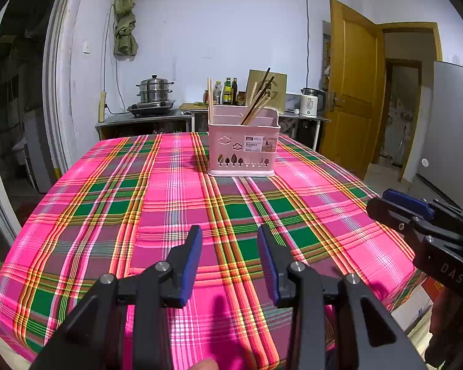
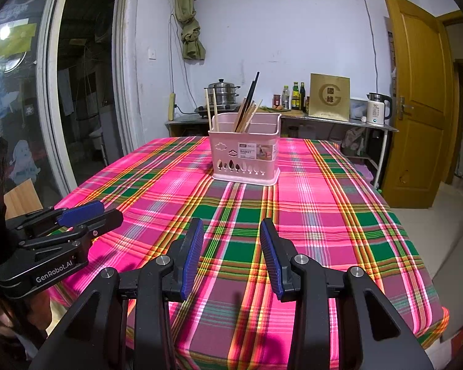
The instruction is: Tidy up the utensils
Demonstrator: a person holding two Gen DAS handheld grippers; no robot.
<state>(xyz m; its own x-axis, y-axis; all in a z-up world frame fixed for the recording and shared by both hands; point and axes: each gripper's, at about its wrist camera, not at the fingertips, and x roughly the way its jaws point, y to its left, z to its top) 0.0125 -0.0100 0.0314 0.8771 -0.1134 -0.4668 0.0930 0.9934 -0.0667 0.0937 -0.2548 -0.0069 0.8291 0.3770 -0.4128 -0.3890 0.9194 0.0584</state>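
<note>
I see the surface (image 1: 114,203), spread with a pink plaid cloth, running out ahead of both sets of fingers with no loose utensil on it. Well ahead of the fingers, toward the far edge, stands the pink utensil basket (image 1: 243,149), chopsticks (image 2: 245,114) upright or leaning in its compartments. My left gripper (image 1: 230,259) and right gripper (image 2: 231,254) hover low near the front edge, fingers apart, holding nothing. I judge the sorting finished or at a pause; any next move means reaching far forward to the basket.
</note>
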